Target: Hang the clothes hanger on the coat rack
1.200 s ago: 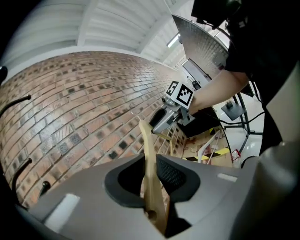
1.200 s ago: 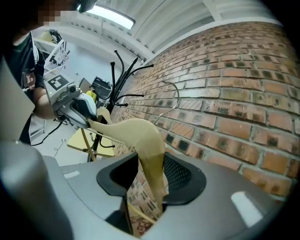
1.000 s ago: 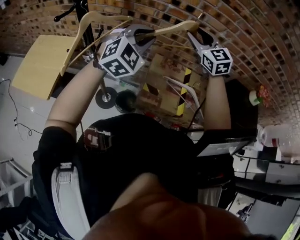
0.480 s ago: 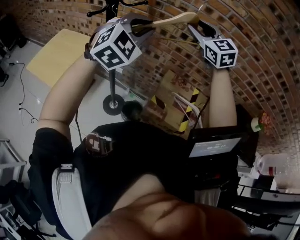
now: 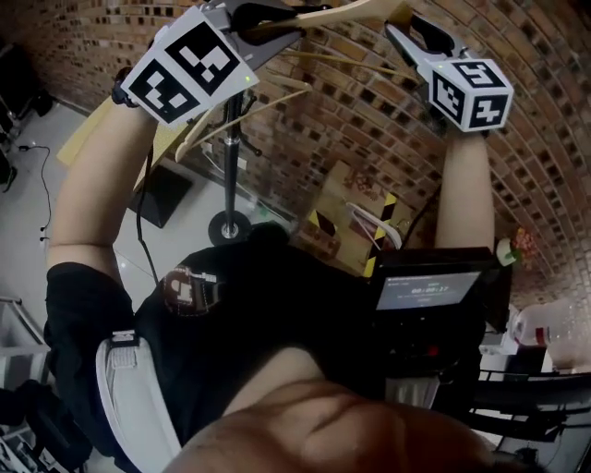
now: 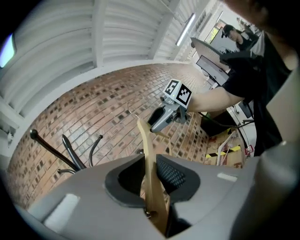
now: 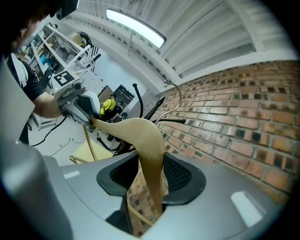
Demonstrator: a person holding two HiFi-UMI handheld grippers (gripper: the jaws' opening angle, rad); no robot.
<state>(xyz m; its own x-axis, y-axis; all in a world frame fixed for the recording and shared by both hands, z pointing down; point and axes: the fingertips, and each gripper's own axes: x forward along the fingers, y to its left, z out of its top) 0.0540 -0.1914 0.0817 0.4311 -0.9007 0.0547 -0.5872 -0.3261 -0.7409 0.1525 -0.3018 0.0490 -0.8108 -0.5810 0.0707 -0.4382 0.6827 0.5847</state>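
I hold a wooden clothes hanger (image 5: 343,11) high at the top of the head view, one end in each gripper. My left gripper (image 5: 270,17) is shut on its left arm, and the wood (image 6: 151,178) runs upright between the pads. My right gripper (image 5: 399,30) is shut on the other arm (image 7: 149,154). The hanger's wire hook (image 7: 176,93) sticks up near the brick wall. The coat rack's black hooks (image 6: 70,152) show left of the left gripper, and its pole (image 5: 231,171) stands below the left gripper.
A second wooden hanger (image 5: 242,103) hangs lower by the rack pole. The rack's round base (image 5: 228,224) stands on the floor next to a cardboard box (image 5: 349,196) with yellow-black tape. A lit screen (image 5: 427,291) is at the right and a yellow tabletop (image 5: 81,140) at the left.
Both grippers have risen toward the top of the view with the hanger still held between them. The rack pole and second hanger now show below the left gripper.
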